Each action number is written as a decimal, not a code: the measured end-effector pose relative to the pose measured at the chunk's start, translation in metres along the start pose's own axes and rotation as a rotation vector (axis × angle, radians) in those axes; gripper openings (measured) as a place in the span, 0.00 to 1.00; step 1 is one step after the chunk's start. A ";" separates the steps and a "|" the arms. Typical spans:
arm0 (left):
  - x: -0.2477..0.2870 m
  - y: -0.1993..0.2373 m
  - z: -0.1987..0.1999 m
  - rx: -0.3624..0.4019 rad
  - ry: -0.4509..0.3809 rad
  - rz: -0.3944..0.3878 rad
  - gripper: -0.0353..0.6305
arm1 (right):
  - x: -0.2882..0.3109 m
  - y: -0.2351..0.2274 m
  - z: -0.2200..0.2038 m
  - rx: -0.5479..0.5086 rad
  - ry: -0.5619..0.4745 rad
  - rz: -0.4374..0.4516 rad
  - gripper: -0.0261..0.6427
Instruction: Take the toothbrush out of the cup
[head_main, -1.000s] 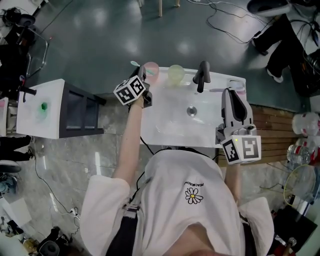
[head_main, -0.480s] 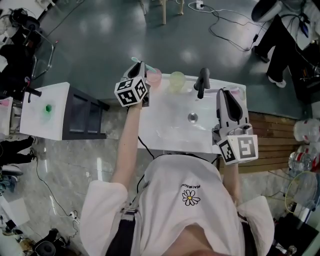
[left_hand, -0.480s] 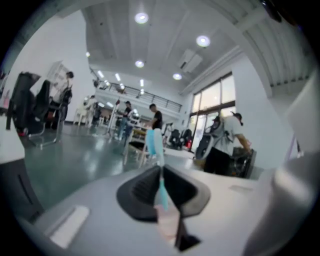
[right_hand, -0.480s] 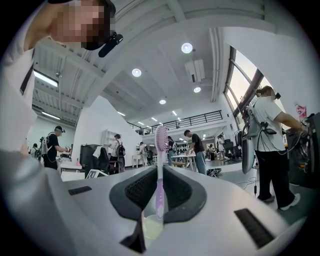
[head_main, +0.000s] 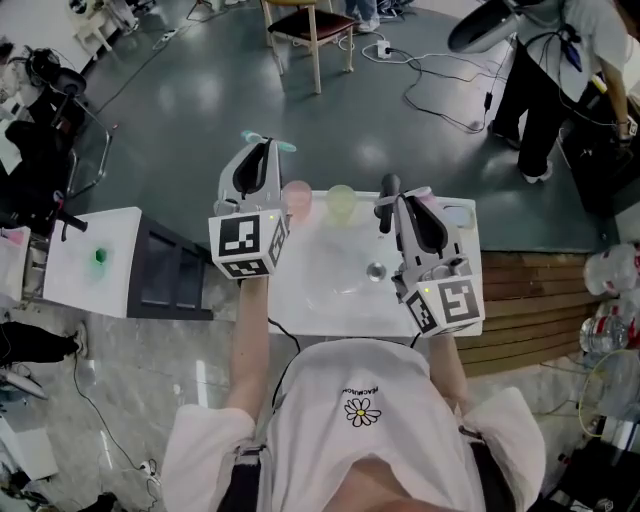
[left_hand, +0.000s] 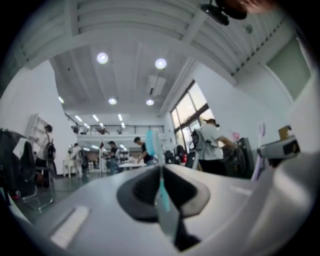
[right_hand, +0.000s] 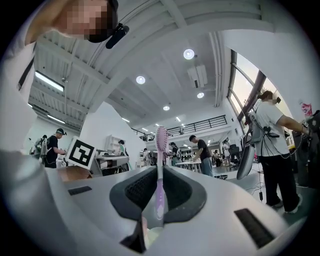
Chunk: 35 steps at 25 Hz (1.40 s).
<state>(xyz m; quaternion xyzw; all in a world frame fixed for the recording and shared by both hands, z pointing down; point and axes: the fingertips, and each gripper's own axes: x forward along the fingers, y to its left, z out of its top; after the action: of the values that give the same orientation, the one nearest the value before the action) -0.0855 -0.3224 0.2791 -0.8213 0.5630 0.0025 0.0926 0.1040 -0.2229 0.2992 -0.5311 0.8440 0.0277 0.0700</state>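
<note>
Toothbrush: a teal toothbrush (left_hand: 161, 189) is held aloft, clear of both cups, at 11 o'clock of the pink cup (head_main: 297, 196).
Grip: the left claw (head_main: 262, 150) is clenched on its handle.
Second brush: a lilac toothbrush (right_hand: 160, 170) is clamped in the right claw (head_main: 408, 200), at 3 o'clock of the green cup (head_main: 341, 202).
Cups: both are stood on the tabletop (head_main: 300, 295); no brush is seen in either.
Progress: removal is judged done; only setting down may remain.
</note>
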 end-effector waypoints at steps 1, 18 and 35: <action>-0.007 -0.004 0.009 0.020 -0.018 0.008 0.09 | 0.001 0.001 0.002 -0.003 -0.007 -0.001 0.09; -0.069 -0.047 0.015 -0.025 -0.078 0.036 0.09 | 0.006 -0.010 -0.004 -0.026 -0.031 -0.060 0.09; -0.075 -0.033 0.013 -0.021 -0.073 0.070 0.09 | 0.008 -0.006 -0.005 -0.031 -0.027 -0.057 0.09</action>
<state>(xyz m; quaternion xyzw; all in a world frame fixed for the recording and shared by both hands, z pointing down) -0.0816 -0.2393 0.2798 -0.8014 0.5875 0.0416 0.1045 0.1059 -0.2332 0.3032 -0.5554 0.8270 0.0456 0.0738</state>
